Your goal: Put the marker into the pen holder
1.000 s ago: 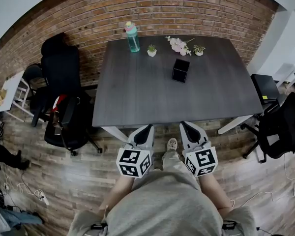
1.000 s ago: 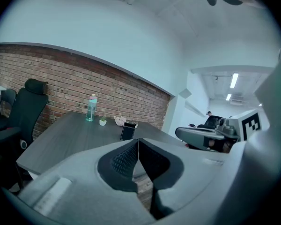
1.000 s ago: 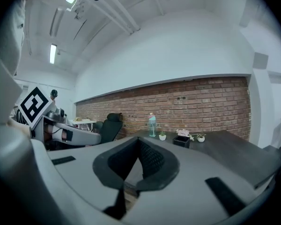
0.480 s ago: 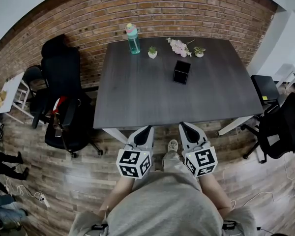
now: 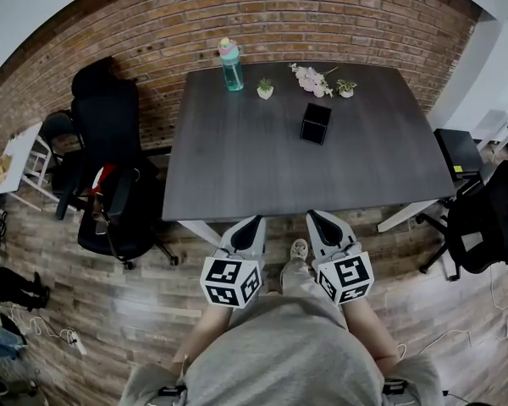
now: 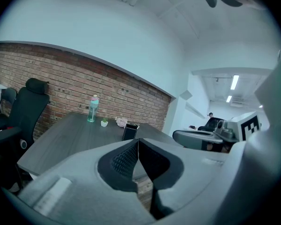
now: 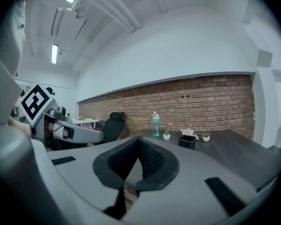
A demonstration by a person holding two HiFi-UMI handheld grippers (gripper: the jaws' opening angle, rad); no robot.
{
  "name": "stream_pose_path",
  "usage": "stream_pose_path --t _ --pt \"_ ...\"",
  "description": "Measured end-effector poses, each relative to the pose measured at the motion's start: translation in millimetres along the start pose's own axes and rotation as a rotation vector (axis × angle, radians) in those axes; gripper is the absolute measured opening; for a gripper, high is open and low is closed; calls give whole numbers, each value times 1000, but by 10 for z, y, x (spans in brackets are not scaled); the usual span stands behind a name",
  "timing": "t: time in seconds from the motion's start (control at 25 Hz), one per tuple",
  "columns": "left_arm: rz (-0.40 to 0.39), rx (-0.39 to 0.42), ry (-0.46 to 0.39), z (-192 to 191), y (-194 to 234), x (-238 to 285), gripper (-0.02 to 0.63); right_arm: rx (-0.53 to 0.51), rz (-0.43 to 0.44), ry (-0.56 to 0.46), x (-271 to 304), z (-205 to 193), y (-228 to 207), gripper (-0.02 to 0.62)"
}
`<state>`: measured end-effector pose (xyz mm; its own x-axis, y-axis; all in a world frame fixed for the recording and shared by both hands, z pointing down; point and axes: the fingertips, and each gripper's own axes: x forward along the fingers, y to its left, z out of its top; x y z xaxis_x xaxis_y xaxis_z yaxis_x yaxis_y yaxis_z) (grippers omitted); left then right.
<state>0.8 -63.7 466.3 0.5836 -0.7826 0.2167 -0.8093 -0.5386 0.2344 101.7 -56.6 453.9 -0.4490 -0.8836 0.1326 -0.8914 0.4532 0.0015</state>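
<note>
A dark grey table (image 5: 237, 167) stands before a red brick wall (image 5: 322, 15) on wood-plank flooring (image 5: 110, 303), black office chairs (image 5: 110, 134) alongside.

Bare tabletop (image 5: 237, 167) before pen holder (image 5: 315, 123), plants (image 5: 265, 89), bottle (image 5: 230, 64)

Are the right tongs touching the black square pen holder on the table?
Apart. Head view: right tongs hang at the near edge of the dark table; the black square pen holder stands far up it.

Grey left tongs (image 5: 252, 222), right tongs (image 5: 315, 218); black-white patterned cubes (image 5: 230, 280); grey shirt (image 5: 279, 349).
</note>
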Motion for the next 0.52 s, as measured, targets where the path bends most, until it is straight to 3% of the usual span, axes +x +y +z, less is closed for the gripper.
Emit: stream_pose_path --t 0.52 --pt "-1 -5 18 -31 31 97 18 21 -7 4 77 -47 -87 2"
